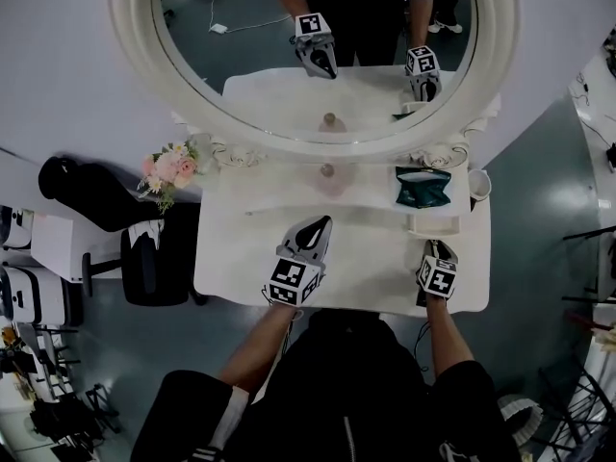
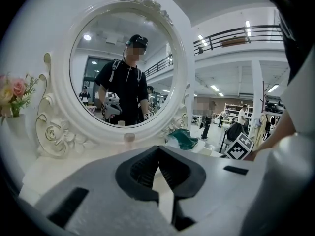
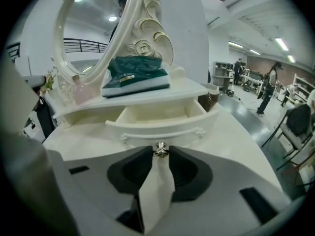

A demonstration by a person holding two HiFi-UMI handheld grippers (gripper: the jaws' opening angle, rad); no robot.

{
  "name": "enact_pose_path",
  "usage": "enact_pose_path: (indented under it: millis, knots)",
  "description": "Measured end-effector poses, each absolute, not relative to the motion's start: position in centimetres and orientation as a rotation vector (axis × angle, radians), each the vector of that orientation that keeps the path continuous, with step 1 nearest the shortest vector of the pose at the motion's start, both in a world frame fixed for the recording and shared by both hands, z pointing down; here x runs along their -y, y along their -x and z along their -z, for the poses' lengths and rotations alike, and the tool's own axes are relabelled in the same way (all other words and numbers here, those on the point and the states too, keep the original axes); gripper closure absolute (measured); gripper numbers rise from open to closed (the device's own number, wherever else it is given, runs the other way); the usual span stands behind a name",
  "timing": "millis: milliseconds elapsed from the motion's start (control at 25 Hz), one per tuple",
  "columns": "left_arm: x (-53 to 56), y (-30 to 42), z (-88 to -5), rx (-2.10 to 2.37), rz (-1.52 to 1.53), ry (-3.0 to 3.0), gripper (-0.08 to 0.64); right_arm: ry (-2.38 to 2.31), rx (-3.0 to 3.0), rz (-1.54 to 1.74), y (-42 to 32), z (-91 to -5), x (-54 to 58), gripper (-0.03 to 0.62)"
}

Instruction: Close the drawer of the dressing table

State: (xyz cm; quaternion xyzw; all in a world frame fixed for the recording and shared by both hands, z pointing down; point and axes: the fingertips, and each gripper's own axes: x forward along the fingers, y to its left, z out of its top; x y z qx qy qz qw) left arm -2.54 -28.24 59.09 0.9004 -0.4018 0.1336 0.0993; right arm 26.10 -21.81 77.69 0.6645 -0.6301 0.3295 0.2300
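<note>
The white dressing table (image 1: pixel 241 258) has a small drawer (image 3: pixel 157 114) standing open on its right side, under a shelf; in the head view the drawer (image 1: pixel 433 225) is just ahead of my right gripper (image 1: pixel 438 248). The drawer's metal knob (image 3: pixel 160 150) sits between the tips of my right gripper (image 3: pixel 160 154), whose jaws touch it on both sides. The drawer's inside looks empty. My left gripper (image 1: pixel 318 225) hovers over the middle of the tabletop; in its own view the left gripper (image 2: pixel 157 147) is shut with nothing in it.
A teal packet (image 3: pixel 137 75) lies on the shelf above the drawer, with a mug (image 3: pixel 211 96) to its right. A small bottle (image 1: pixel 327 171) stands below the oval mirror (image 1: pixel 135 27). Flowers (image 1: pixel 171 169) sit at the left; a black chair (image 1: pixel 154 258) stands beside the table.
</note>
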Motion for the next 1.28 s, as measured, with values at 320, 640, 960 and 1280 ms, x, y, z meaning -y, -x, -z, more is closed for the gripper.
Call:
enact_pose_path:
  millis: [320,640,960,1280]
  knots:
    - [28.7,2.0,-59.3,1.175,-0.394,-2.659,0.557,-1.796,1.726,-0.899,-26.1,-77.5,21.8,0.491]
    - [29.5,1.6,-59.5,1.16,-0.389,-2.665,0.557,-1.808,1.739,-0.891,-26.3,-76.8,22.5,0.493]
    - [30.1,1.9,-59.4,1.177,-0.379,-2.658,0.557,-1.781,1.748,-0.884,-26.4,-77.1,23.4,0.493]
    - [31.0,2.6,-59.1,1.213,-0.359,-2.642,0.557,-1.768,1.752,-0.882,-26.4,-77.3,24.6,0.493]
